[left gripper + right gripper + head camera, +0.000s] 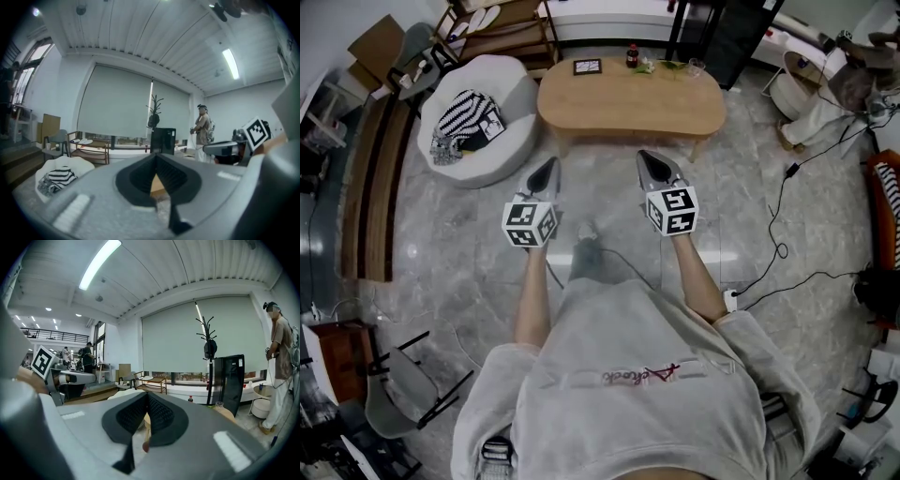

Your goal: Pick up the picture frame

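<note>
The picture frame (587, 67), small and dark-edged, stands at the back of the oval wooden table (628, 108), left of its middle. Both grippers hover over the floor short of the table's near edge and point toward it. My left gripper (553, 165) is shut with nothing in it, and my right gripper (643, 155) is likewise shut and empty. In the left gripper view the left gripper (155, 157) shows its jaws closed to a point, with a sliver of table behind. The right gripper (147, 395) looks the same in its own view. Neither gripper view shows the frame.
A dark bottle (631, 56), some greenery and a glass (695, 67) stand on the table to the right of the frame. A white beanbag (478, 117) with striped cloth lies to the left. Cables (778, 248) trail on the floor at right. A person (281, 357) stands beyond a black cabinet (228, 378).
</note>
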The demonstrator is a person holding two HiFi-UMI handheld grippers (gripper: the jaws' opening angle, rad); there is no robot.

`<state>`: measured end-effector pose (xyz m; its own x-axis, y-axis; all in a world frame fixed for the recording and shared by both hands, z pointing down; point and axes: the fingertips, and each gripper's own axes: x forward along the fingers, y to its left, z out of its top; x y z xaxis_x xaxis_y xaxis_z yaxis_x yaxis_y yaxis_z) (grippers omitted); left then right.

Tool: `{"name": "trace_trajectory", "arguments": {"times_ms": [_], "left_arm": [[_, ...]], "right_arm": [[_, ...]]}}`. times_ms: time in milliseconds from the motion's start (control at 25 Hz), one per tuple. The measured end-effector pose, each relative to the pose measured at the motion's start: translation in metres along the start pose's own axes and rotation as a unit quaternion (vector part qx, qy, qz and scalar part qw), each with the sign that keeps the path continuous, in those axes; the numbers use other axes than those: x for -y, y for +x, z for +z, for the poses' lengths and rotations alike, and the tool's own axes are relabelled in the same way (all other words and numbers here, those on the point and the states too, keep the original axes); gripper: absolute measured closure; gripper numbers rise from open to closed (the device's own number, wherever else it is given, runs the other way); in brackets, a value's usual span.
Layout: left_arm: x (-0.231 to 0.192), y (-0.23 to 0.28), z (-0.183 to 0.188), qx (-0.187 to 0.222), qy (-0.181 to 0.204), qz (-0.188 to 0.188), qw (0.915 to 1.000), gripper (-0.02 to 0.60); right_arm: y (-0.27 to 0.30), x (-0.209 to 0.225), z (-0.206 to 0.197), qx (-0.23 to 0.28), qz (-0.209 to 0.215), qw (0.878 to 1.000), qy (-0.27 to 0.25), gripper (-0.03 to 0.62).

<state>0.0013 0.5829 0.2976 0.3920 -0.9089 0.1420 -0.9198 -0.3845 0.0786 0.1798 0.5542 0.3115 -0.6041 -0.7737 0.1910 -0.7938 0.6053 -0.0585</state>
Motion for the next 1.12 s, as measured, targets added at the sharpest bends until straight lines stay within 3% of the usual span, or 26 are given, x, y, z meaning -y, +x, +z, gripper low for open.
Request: {"name": "trace_trajectory", "arguments": {"times_ms": [1120], "left_arm": [[-0.192, 0.167, 0.051, -0.009, -0.005, -0.028, 0.9996, 0.581]], "right_arm": [[0.239, 0.047, 0.058, -0.018, -0.029, 0.999, 0.005, 0.588]]}}
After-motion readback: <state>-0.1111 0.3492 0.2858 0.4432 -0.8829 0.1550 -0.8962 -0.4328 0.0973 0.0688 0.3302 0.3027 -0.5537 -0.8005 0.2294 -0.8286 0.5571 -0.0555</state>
